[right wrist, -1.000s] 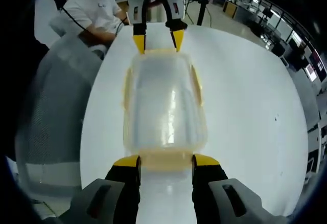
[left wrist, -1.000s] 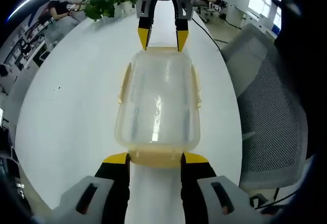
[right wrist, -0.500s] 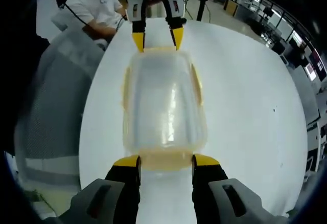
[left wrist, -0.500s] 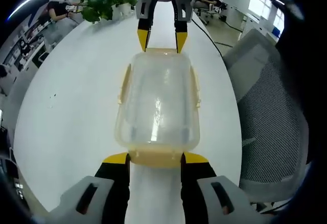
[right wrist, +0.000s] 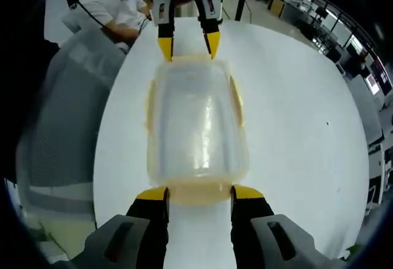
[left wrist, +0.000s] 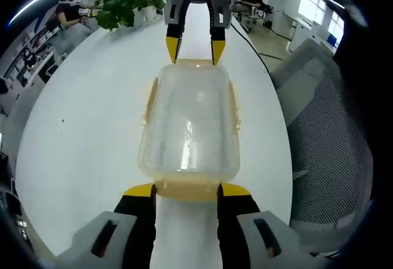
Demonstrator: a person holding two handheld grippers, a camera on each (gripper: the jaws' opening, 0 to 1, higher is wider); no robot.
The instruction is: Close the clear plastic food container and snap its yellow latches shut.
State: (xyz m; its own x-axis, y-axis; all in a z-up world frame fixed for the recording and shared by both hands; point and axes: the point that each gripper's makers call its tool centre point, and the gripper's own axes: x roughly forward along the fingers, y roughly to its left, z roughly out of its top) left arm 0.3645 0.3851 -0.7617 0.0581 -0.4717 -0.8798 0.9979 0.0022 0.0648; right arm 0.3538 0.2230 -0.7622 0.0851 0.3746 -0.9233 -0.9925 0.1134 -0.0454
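The clear plastic food container (left wrist: 189, 124) (right wrist: 196, 124) has its lid on and is spanned lengthwise by both grippers. Yellow side latches (left wrist: 234, 100) (right wrist: 236, 100) run along its long edges. My left gripper (left wrist: 187, 190) is shut on the near end latch (left wrist: 187, 189), which fills the gap between its yellow-tipped jaws. At the far end, my right gripper (left wrist: 196, 49) clasps the opposite latch. In the right gripper view, my right gripper (right wrist: 199, 193) is shut on its near end latch (right wrist: 199, 190), and the left gripper (right wrist: 187, 45) holds the far end.
A long white table (left wrist: 80, 128) (right wrist: 301, 115) lies under the container. A grey mesh chair (left wrist: 325, 134) (right wrist: 58, 115) stands at the table's side. A potted plant (left wrist: 126, 2) sits at the far end. A person in a white shirt (right wrist: 113, 8) sits beyond the table.
Both views have drifted slightly over the table, so the chair and plant sit a little differently. The container stays fixed between the two grippers, and neither grip has changed.
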